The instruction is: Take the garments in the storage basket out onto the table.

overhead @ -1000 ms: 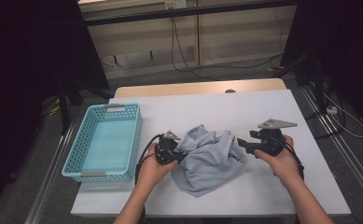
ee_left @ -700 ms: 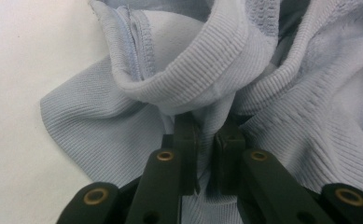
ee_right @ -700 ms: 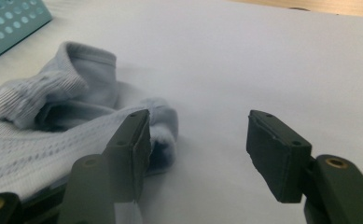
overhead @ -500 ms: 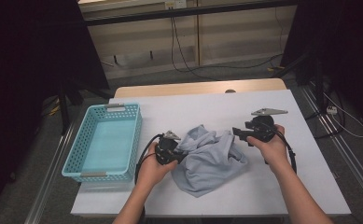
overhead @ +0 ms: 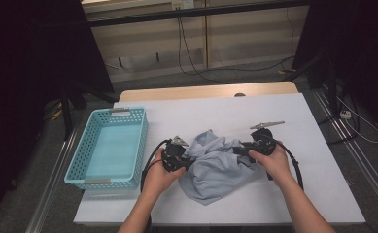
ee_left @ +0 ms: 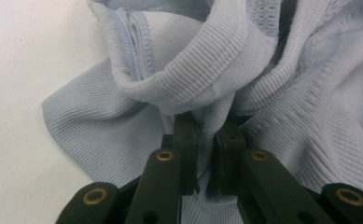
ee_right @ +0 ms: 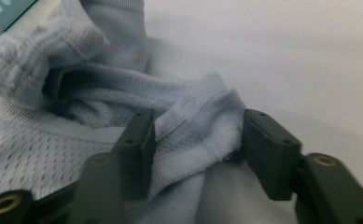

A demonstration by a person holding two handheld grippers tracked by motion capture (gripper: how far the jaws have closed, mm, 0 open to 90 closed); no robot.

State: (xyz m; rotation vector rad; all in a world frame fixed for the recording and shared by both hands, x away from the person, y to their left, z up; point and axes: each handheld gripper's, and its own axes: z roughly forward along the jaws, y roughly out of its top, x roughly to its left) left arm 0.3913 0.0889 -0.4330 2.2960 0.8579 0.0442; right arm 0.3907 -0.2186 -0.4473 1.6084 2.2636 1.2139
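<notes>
A pale blue-grey knit garment (overhead: 215, 170) lies crumpled on the white table (overhead: 201, 116). My left gripper (overhead: 186, 160) is at its left edge. In the left gripper view that gripper (ee_left: 206, 135) is shut on a ribbed fold of the garment (ee_left: 188, 88). My right gripper (overhead: 237, 149) is at the garment's right edge, pointing left. In the right gripper view its jaws (ee_right: 198, 135) straddle a hemmed fold of the garment (ee_right: 53, 140) and have just been closing. The fold fills the gap, but the pads do not clearly pinch it.
A light blue plastic basket (overhead: 82, 162) with a lattice wall stands at the table's left side, and its corner (ee_right: 2, 11) shows in the right gripper view. Bare table lies behind and to the right of the garment. Cables trail from both grippers.
My right gripper has moved left and down from beside the garment onto its right edge, and its jaws have narrowed around a fold. The left gripper and its grip have not changed.
</notes>
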